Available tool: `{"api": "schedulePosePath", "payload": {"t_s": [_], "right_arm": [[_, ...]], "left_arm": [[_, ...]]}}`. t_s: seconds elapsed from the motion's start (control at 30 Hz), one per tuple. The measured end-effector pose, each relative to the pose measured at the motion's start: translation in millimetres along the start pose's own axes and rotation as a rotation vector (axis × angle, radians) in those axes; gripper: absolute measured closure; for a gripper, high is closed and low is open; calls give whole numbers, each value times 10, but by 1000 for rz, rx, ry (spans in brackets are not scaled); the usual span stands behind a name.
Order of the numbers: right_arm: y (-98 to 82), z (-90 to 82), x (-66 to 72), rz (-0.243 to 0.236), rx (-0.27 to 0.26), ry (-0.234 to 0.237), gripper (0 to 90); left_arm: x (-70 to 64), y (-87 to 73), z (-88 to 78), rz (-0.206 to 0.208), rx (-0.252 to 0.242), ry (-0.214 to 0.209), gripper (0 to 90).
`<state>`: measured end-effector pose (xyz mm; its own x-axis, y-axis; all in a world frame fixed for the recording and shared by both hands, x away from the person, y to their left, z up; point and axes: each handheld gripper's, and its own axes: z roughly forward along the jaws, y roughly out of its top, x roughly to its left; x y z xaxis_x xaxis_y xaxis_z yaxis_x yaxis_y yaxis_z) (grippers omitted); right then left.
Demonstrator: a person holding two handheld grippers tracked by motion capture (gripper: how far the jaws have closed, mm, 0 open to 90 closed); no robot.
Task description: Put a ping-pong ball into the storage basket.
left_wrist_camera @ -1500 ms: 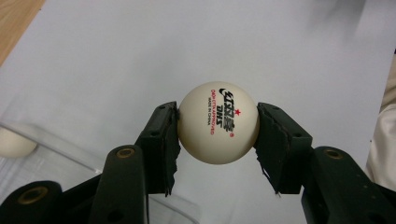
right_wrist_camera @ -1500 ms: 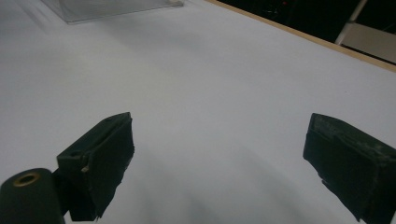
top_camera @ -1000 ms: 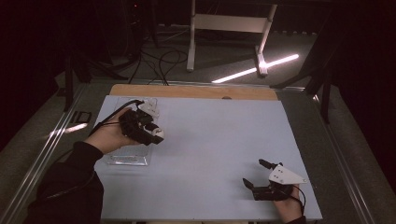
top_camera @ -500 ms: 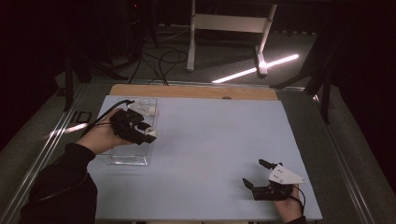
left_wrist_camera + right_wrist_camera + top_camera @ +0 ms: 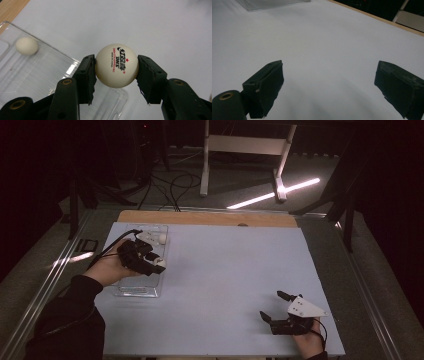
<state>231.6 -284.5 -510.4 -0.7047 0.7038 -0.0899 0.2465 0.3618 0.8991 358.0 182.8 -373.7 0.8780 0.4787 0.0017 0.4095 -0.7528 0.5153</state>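
A white ping-pong ball [image 5: 117, 66] with red and black print sits pinched between the pads of my left gripper [image 5: 117, 71]. In the high view that gripper [image 5: 158, 264] and its ball [image 5: 160, 263] hover over the right edge of a clear plastic tray [image 5: 136, 291] at the table's left. A second, plain white ball [image 5: 26, 46] lies inside the tray [image 5: 37, 72], toward its far end [image 5: 162, 238]. My right gripper [image 5: 271, 305] rests near the front right of the table, jaws wide apart and nothing between them [image 5: 329, 82].
The table is covered by a pale blue-grey sheet [image 5: 235, 265] with a wooden strip [image 5: 210, 218] along its far edge. Metal rails run down both sides. The tray's corner [image 5: 272, 3] shows far off in the right gripper view.
My left gripper has carried the ball a little left and lower, toward the tray. The right gripper has stayed where it was.
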Motion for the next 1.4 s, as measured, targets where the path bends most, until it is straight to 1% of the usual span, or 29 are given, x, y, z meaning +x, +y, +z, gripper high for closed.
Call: {"api": "schedulePosePath", "payload": {"t_s": [0.03,0.2,0.27,0.37,0.47,0.57,0.63,0.67,0.8,1.03,1.1,1.13,1.23,1.37,1.4], "right_arm": [[0,0,1,0,-1,0,85],[0,0,-1,0,-1,0,85],[0,0,-1,0,0,0,85],[-1,1,0,1,-1,1,85],[-2,0,-3,0,0,1,85],[-1,-1,-1,0,0,1,85],[-1,0,-2,-1,0,1,85],[-2,0,-3,-1,1,2,85],[-2,-3,-5,-1,-1,1,85],[-4,3,-2,1,1,4,85],[-5,5,-2,1,2,4,85],[-5,5,-3,1,2,4,85],[-3,2,-1,2,2,4,85],[-6,5,-4,1,2,3,85],[-5,4,-3,2,2,4,85]], "left_arm": [[6,-6,9,-1,3,-6,520],[38,-38,73,-17,1,-6,520],[43,-42,86,-16,7,-8,520],[66,-60,132,-21,13,3,520],[80,-74,157,-27,12,-4,520],[105,-108,228,-40,26,-2,519],[109,-126,271,-40,42,2,520],[115,-137,284,-43,40,0,520],[146,-172,301,-52,42,7,520],[189,-210,261,-61,40,28,520],[189,-210,261,-61,40,28,520],[225,-245,258,-74,46,39,520],[242,-281,283,-84,58,37,520],[266,-319,318,-87,79,44,519],[271,-327,326,-90,80,39,519]]}}
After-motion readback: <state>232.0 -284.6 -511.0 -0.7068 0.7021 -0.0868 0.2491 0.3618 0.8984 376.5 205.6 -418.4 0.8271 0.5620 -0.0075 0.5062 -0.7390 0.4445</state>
